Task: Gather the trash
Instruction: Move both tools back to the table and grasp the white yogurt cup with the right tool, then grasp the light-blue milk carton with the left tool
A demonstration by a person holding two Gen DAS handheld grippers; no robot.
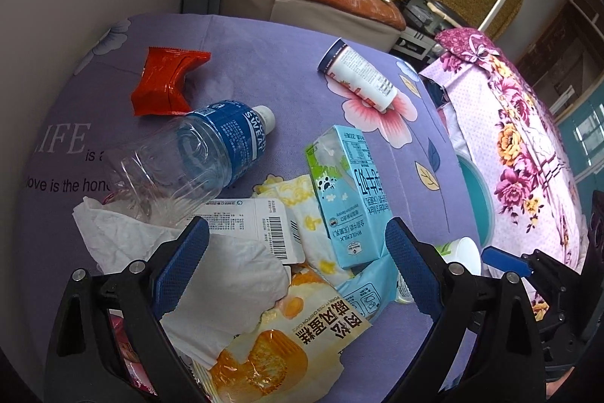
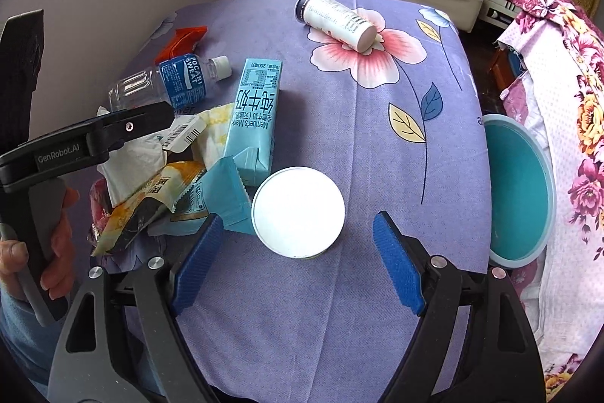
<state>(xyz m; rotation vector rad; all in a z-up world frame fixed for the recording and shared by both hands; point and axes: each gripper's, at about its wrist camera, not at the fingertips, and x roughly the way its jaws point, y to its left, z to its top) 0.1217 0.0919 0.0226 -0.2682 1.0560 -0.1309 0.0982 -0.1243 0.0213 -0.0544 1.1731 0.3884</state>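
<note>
Left tool (image 1: 298, 263): jaws apart, gripping nothing, above the litter heap.
Right tool (image 2: 293, 263): jaws wide, empty; white cup (image 2: 298, 212) just ahead at 12 o'clock.
Milk carton (image 2: 255, 121): lying at 11 o'clock of the cup.
Bottle (image 1: 196, 153): on its side at 10 o'clock of the carton.
Tissue (image 1: 211, 274): crumpled, apparently under the left tool.
Tabletop (image 2: 339, 308): purple floral cloth.
Teal bin (image 2: 517, 191): at 3 o'clock, off the tabletop's edge.
</note>
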